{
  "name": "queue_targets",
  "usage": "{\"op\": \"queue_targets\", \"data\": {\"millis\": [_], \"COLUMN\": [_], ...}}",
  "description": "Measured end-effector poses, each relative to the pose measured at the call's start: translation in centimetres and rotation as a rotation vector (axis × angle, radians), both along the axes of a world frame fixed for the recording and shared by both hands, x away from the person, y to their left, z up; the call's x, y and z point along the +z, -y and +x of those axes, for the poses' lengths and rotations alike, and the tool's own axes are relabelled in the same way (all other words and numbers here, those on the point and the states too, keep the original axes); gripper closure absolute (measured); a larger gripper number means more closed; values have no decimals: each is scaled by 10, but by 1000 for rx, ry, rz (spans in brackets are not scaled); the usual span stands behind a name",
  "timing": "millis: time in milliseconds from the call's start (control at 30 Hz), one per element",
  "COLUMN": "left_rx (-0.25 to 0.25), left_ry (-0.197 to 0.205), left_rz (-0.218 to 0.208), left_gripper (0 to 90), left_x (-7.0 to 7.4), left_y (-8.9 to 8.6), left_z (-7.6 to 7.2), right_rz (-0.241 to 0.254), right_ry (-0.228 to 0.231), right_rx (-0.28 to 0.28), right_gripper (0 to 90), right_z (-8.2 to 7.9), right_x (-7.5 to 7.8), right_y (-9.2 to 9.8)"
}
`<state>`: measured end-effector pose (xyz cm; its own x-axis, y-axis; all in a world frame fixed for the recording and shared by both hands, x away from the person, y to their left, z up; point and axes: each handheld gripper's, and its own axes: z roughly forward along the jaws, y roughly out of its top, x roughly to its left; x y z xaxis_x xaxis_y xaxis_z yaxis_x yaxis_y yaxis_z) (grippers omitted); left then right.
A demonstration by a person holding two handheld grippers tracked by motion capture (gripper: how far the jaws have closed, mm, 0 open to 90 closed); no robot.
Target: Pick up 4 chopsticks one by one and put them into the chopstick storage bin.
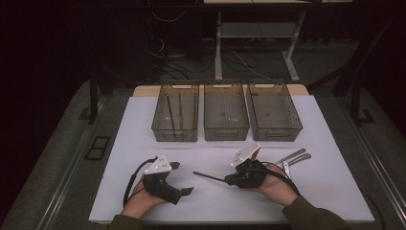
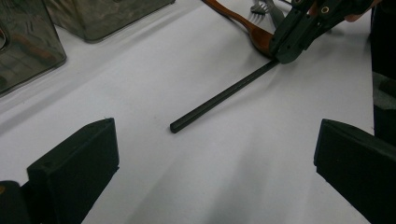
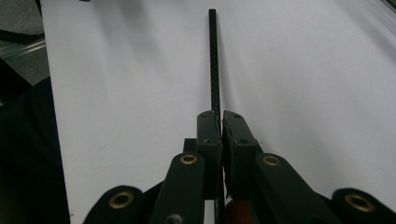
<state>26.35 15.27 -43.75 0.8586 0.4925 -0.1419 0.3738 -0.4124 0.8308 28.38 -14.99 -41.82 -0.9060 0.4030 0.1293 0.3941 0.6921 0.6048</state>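
A thin black stick (image 1: 208, 176) (image 2: 224, 95) (image 3: 214, 60) lies low over the white table (image 1: 143, 143), pointing left. My right gripper (image 1: 229, 180) (image 2: 285, 53) (image 3: 220, 116) is shut on the stick's right end, and the jaws stand pressed together around it. To the left, my left gripper (image 1: 183, 178) (image 2: 215, 154) is open, with bare table between its wide-set jaws, and it faces the stick's free end. A brown wooden spoon (image 2: 243, 25) lies right behind the right gripper.
Three clear bins stand in a row at the back: left (image 1: 175, 135), middle (image 1: 226, 135), right (image 1: 275, 135). The left bin holds two thin sticks (image 1: 170, 112). Metal cutlery (image 1: 293, 158) lies to the right of my right hand.
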Motion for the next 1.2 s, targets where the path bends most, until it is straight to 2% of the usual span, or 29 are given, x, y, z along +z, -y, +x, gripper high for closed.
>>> {"op": "queue_targets", "data": {"millis": [300,333,533,867,1200], "left_rx": [3,2,1,1,6], "left_ry": [-1,-1,1,3,1], "left_rz": [-2,-2,1,2,1], "left_gripper": [0,0,0,0,0], "left_x": [0,0,0,0,-1], "left_y": [0,0,0,0,0], "left_z": [0,0,0,1,1], "right_rz": [24,36,81,125,167], "right_ry": [20,9,17,52,91], "right_rx": [-21,-29,-67,-106,-133], "right_gripper": [858,858,857,857,857], "right_z": [2,2,7,17,31], "right_x": [8,9,19,34,49], "right_y": [6,6,18,31,31]}}
